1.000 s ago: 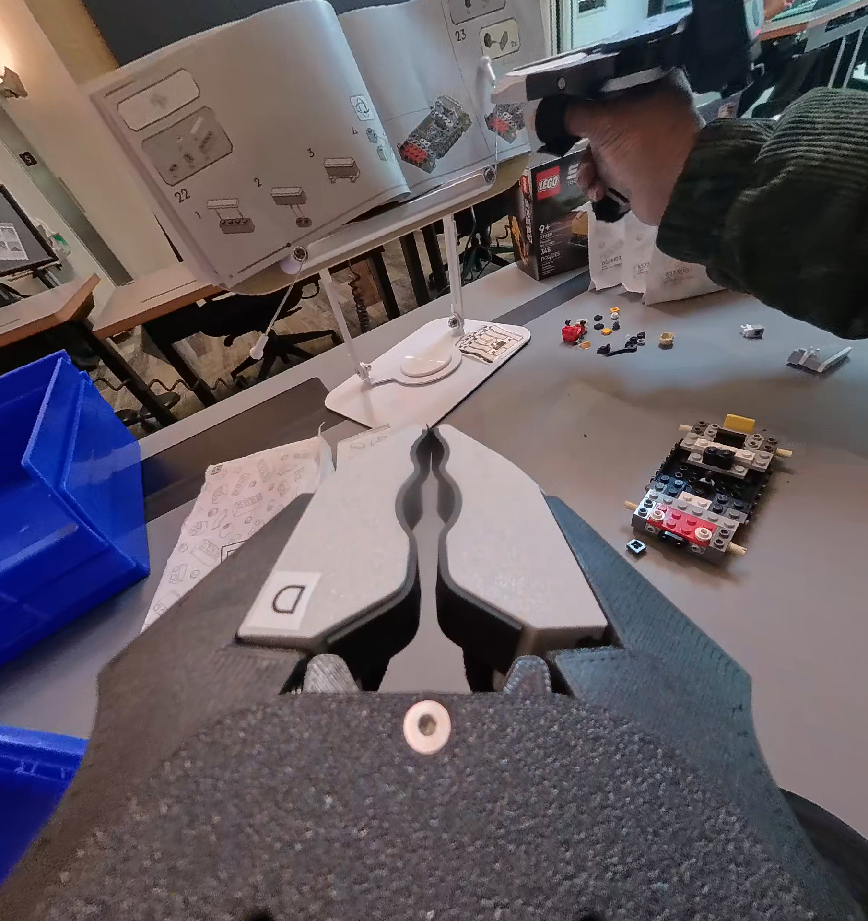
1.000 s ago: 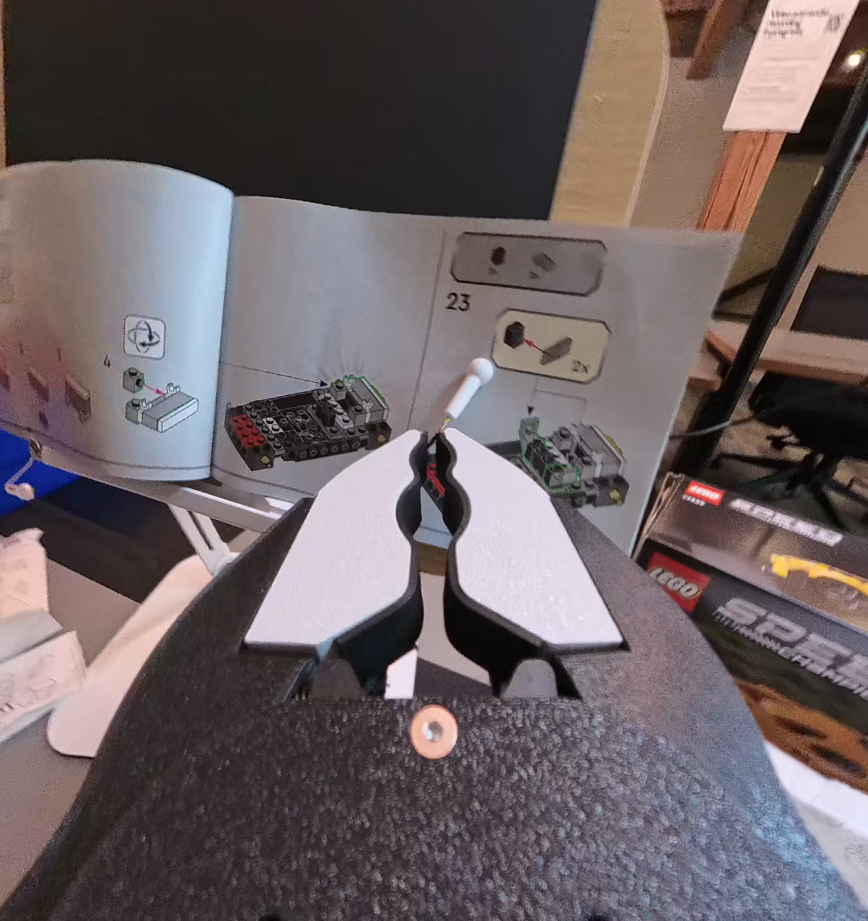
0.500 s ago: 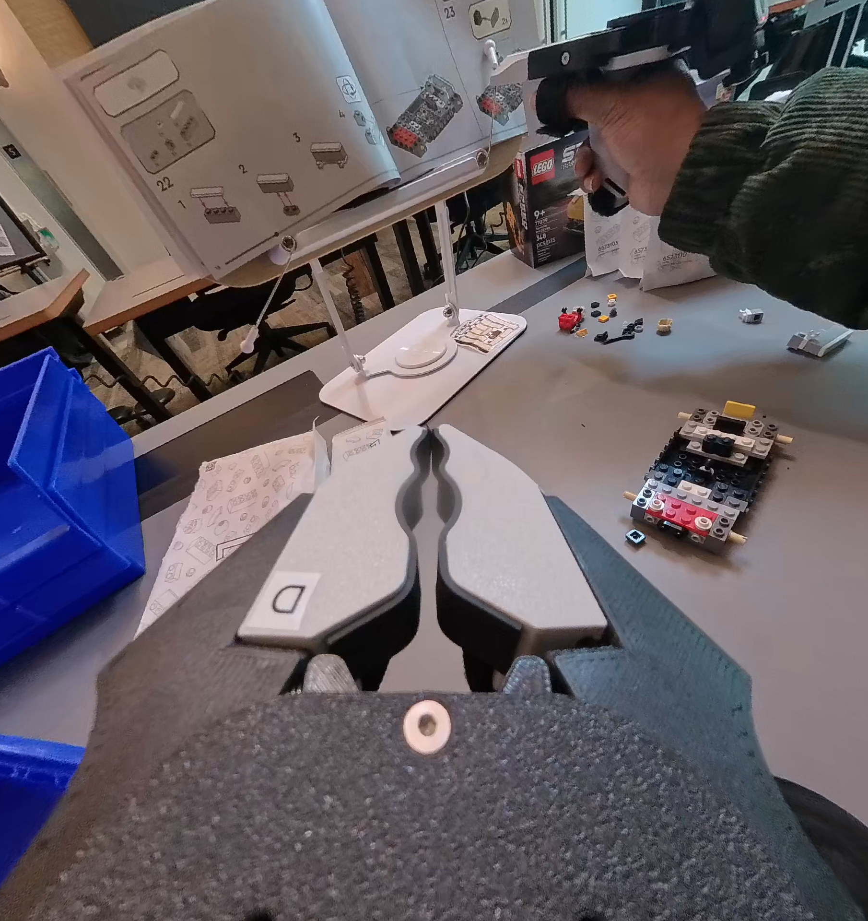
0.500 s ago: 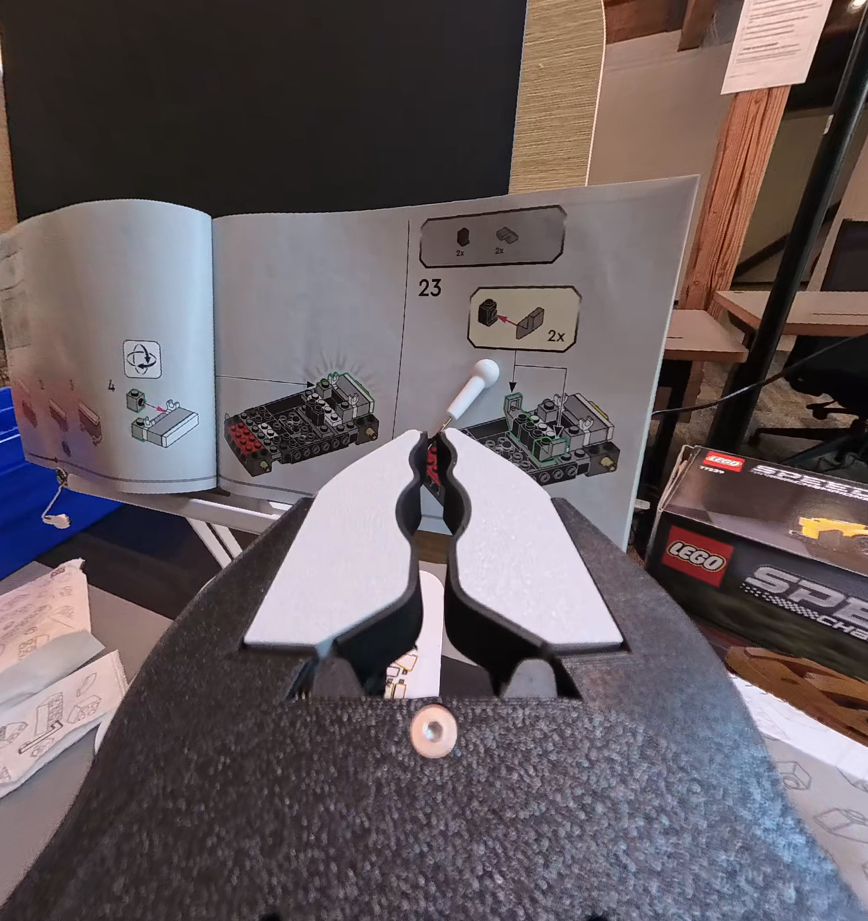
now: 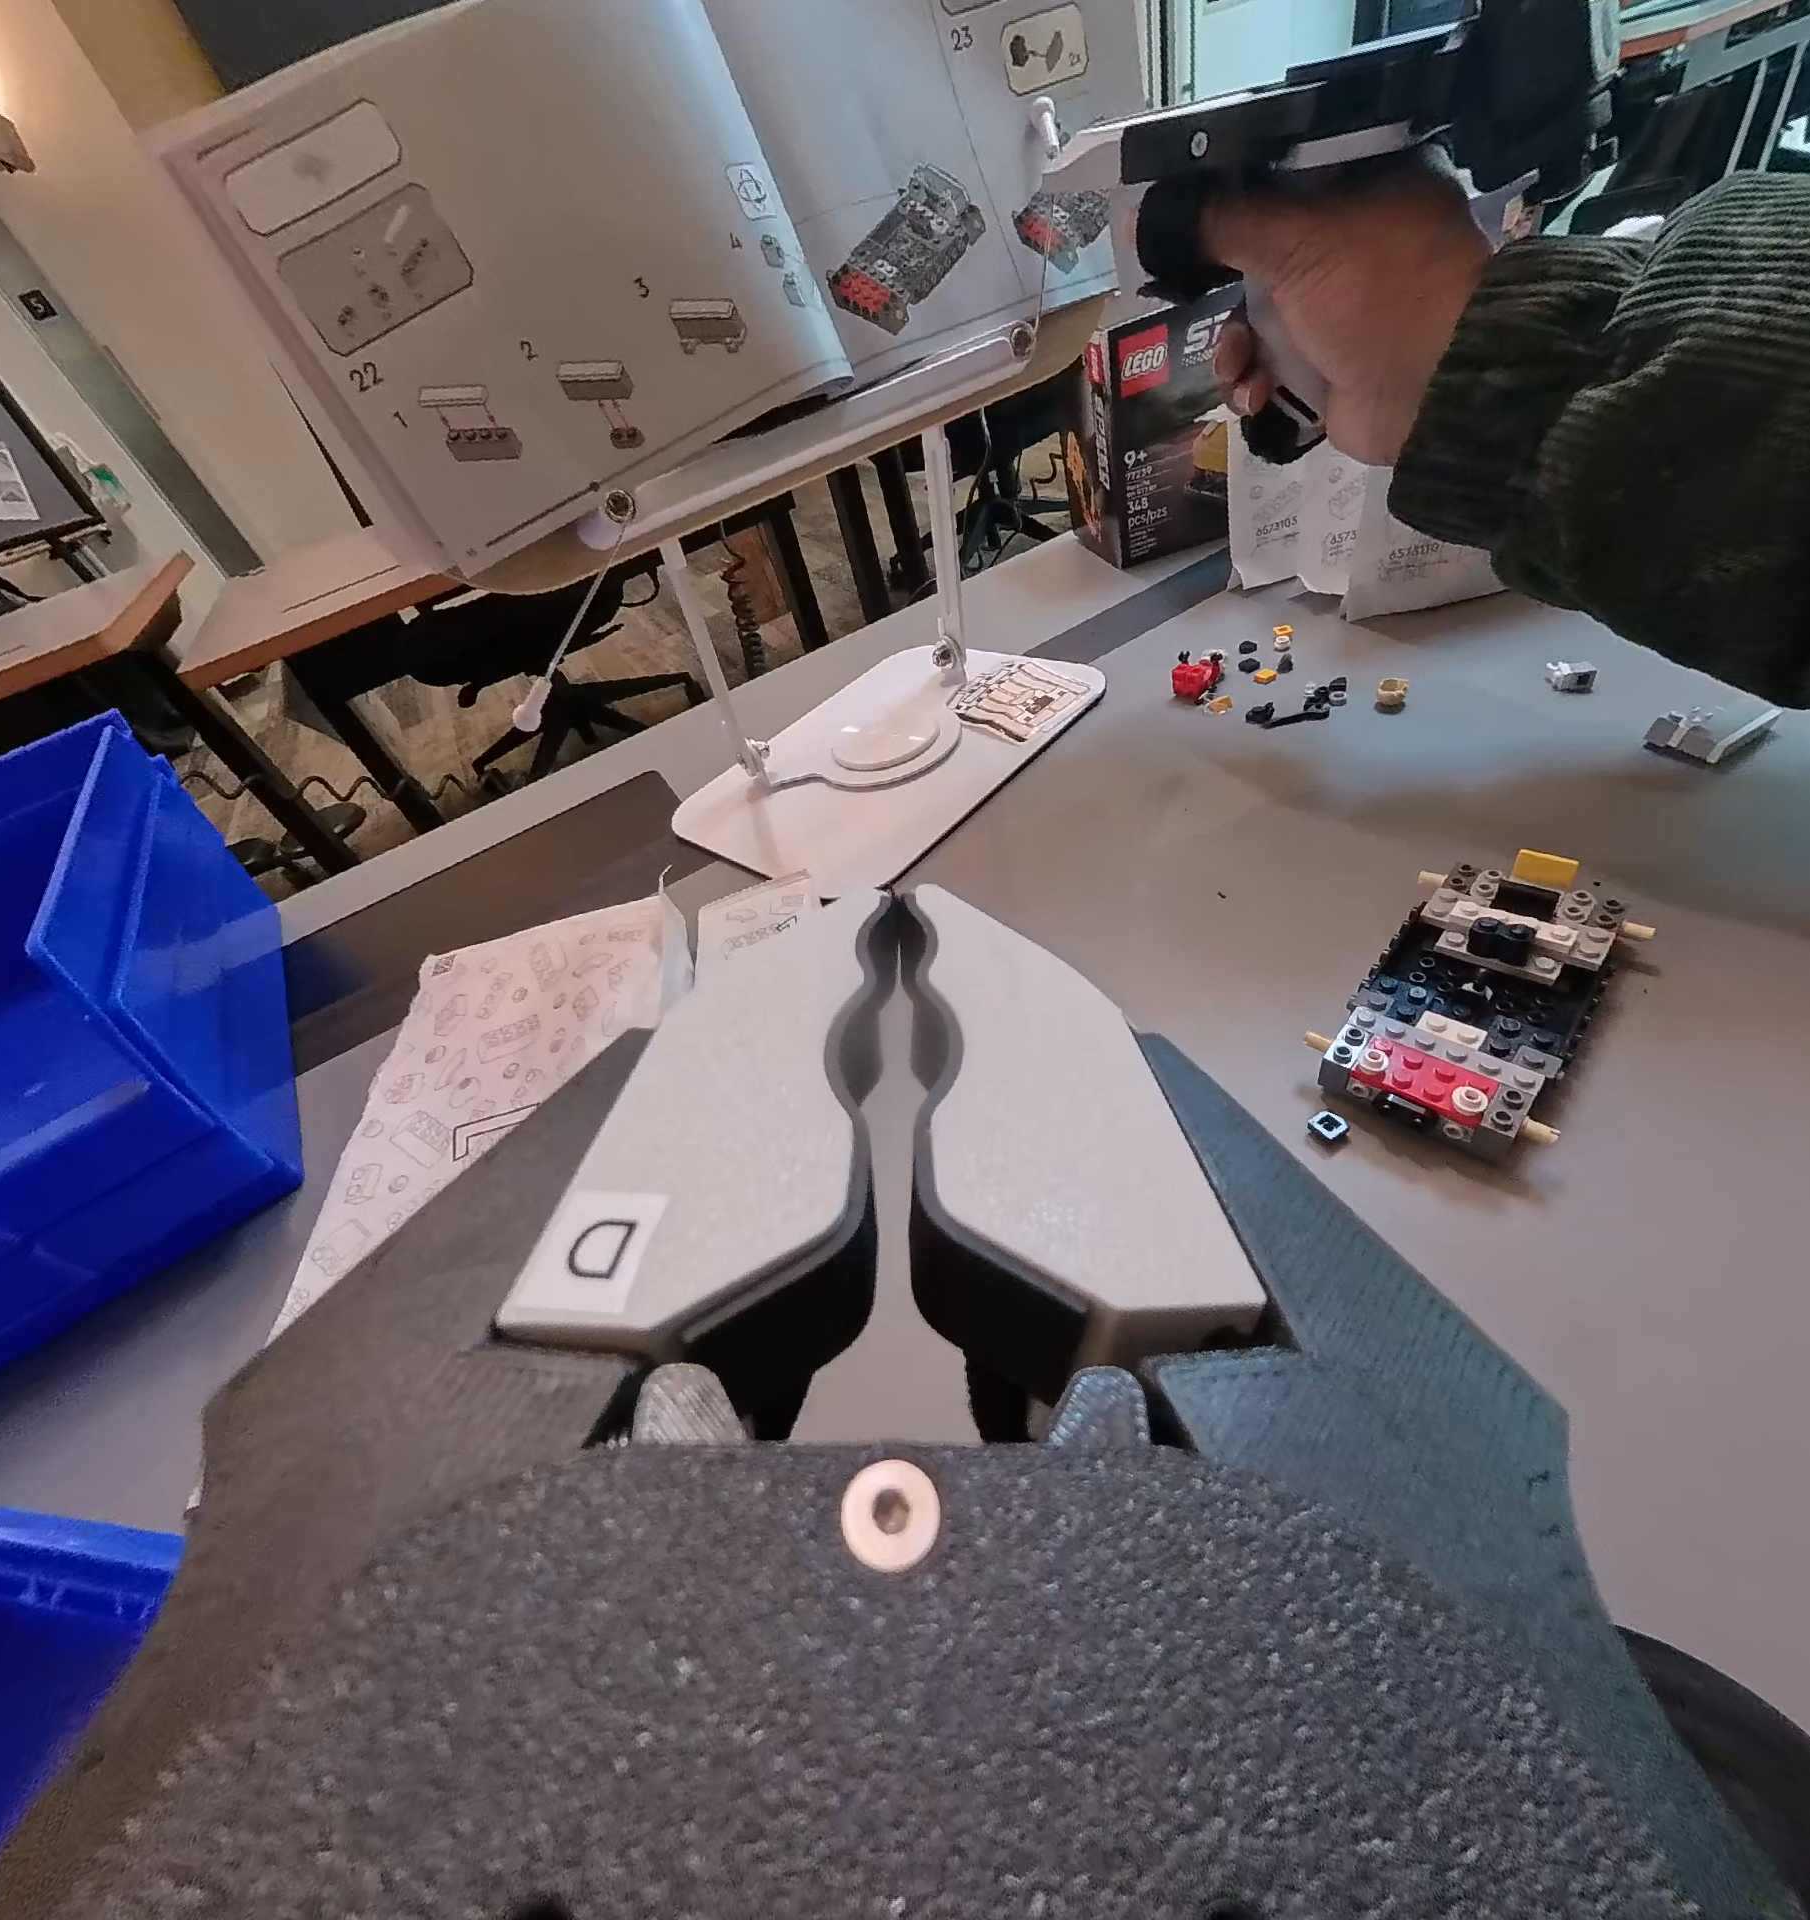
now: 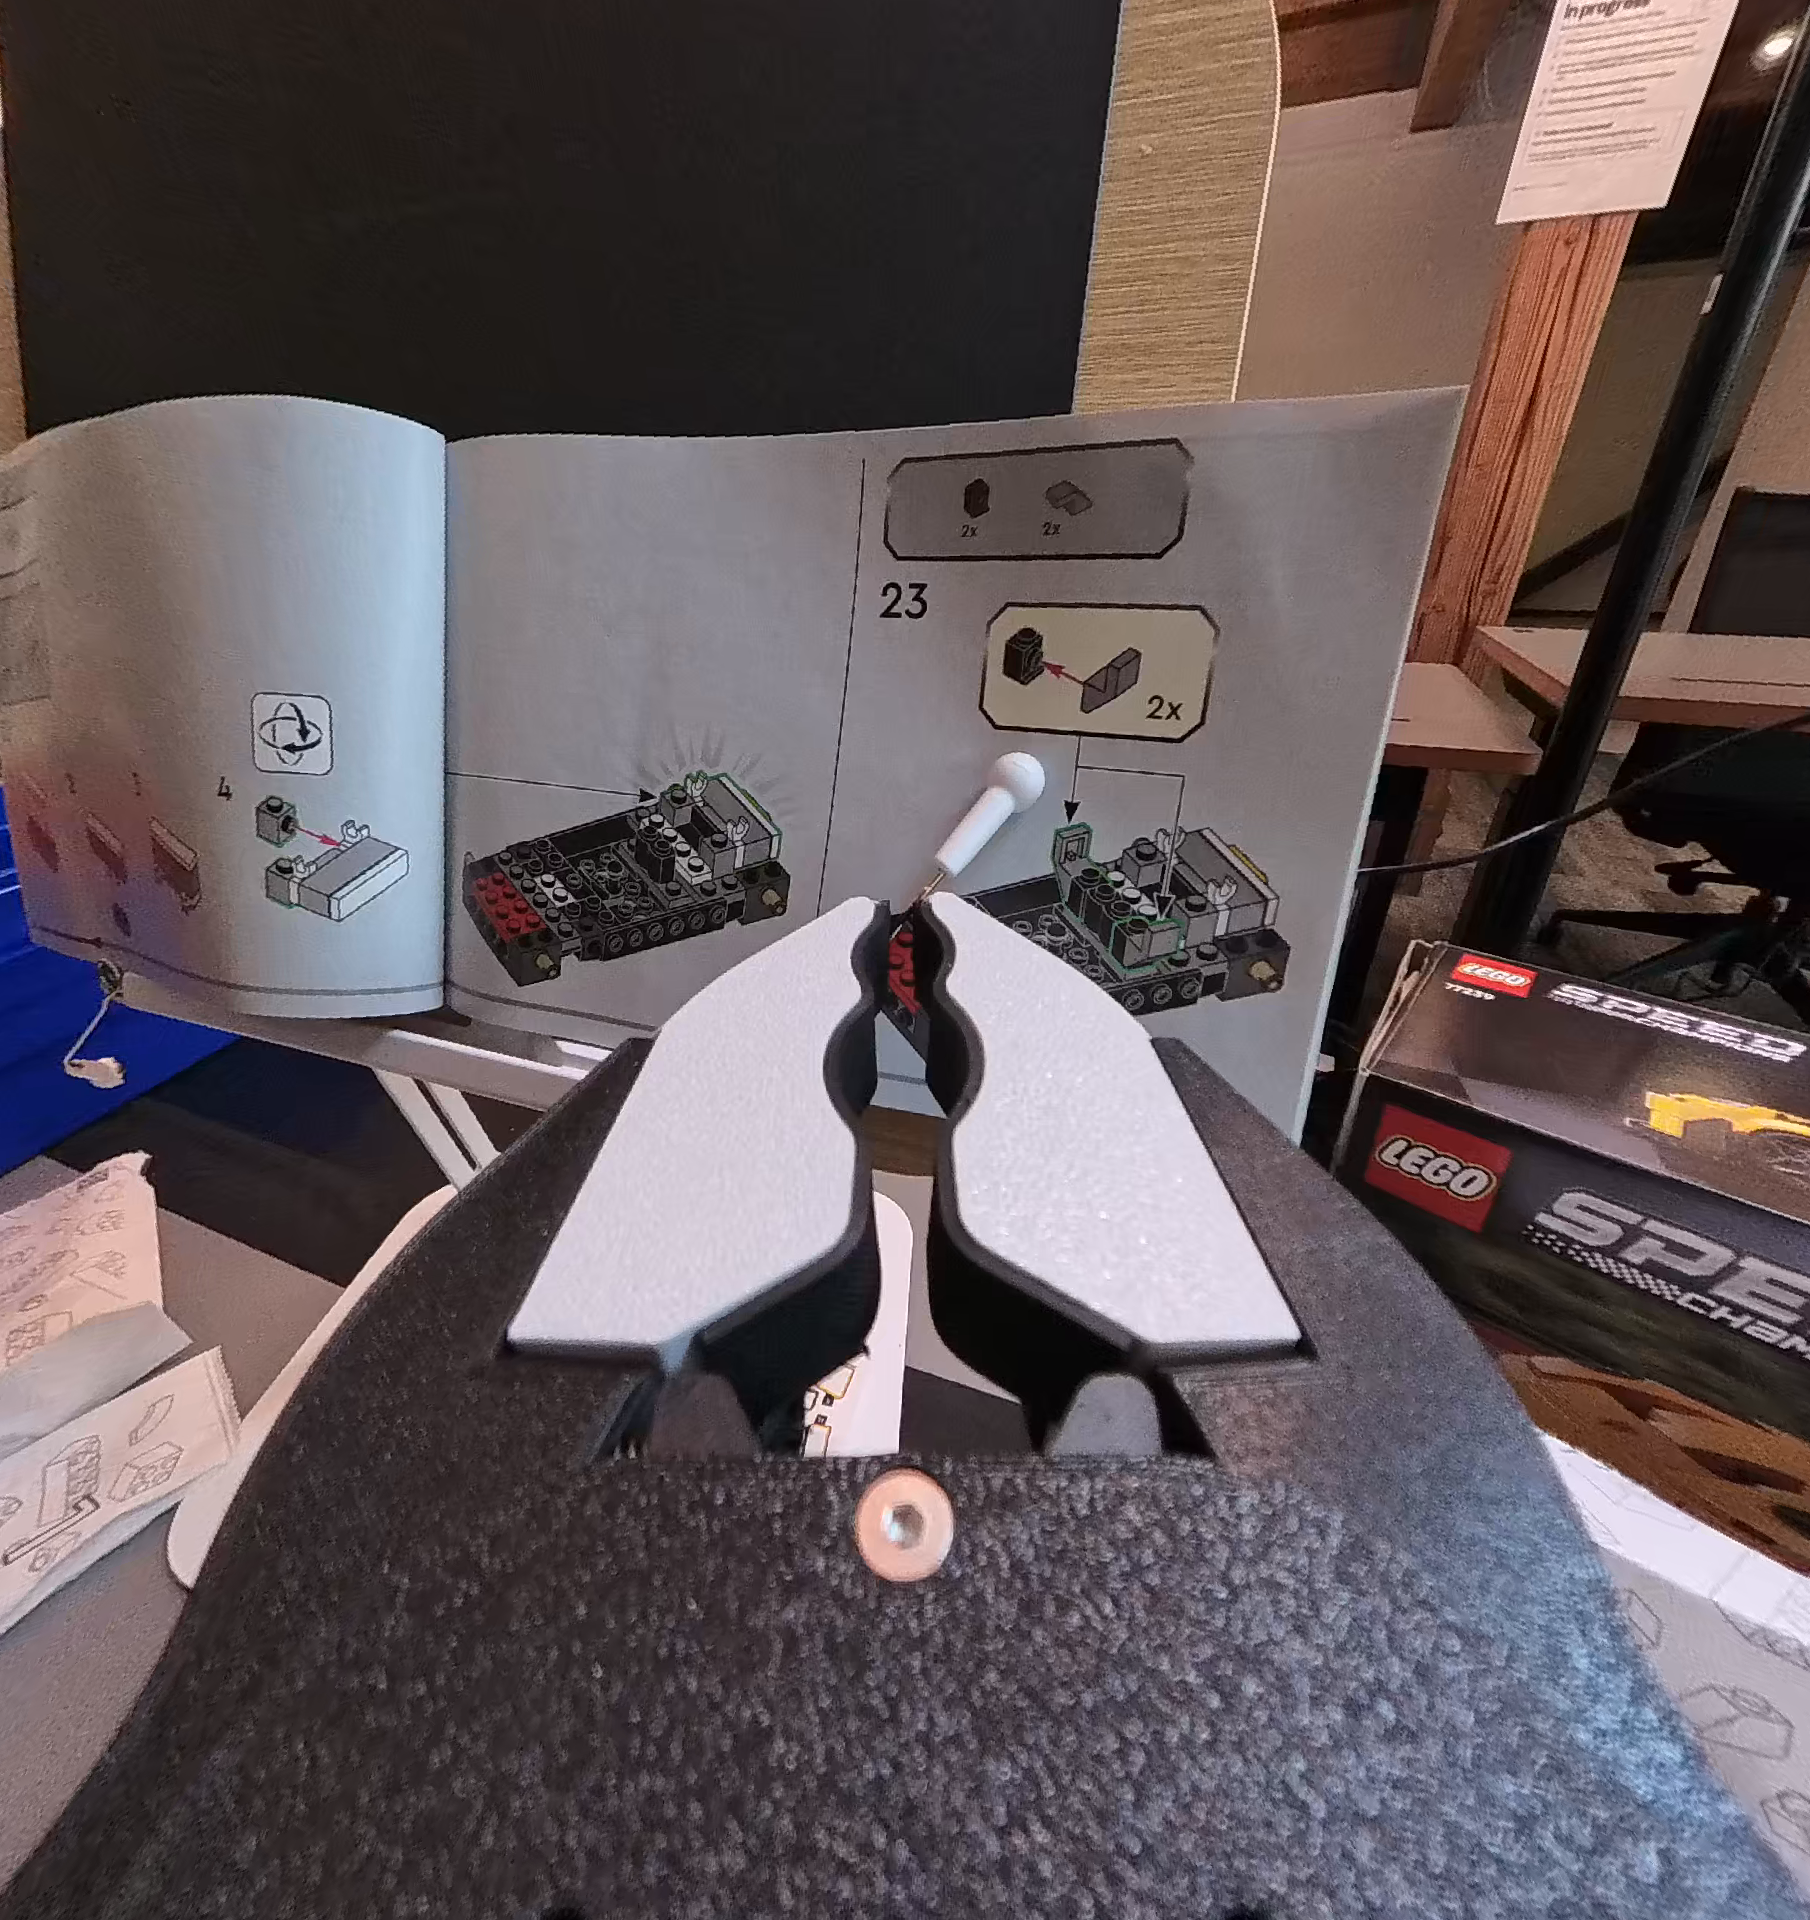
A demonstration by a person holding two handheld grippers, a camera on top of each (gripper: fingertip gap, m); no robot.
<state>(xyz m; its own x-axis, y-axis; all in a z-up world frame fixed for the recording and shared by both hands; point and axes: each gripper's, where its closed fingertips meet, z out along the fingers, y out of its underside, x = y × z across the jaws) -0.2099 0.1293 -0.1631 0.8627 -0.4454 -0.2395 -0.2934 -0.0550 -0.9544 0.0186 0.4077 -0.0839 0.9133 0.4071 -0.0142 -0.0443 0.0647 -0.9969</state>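
My right gripper is raised in front of an open instruction booklet on a white stand. Its fingertips are closed on the thin wire of the stand's white-tipped page holder. The left wrist view shows this gripper in a person's hand, up at the booklet's right page beside the holder's tip. My left gripper is shut and empty. It hovers low over the grey table, just before the stand's base. A part-built brick car chassis lies to its right, with a small black piece beside it.
Blue bins stand at the left, printed paper bags next to them. Small loose pieces and a grey part lie at the back right. The set's box stands right of the booklet. Tip to tip, the grippers are about 35 cm apart.
The right gripper's view has drawn back and shifted, so more of the right page shows; the holder's tip stayed at its fingertips. The left gripper stayed shut and barely moved.
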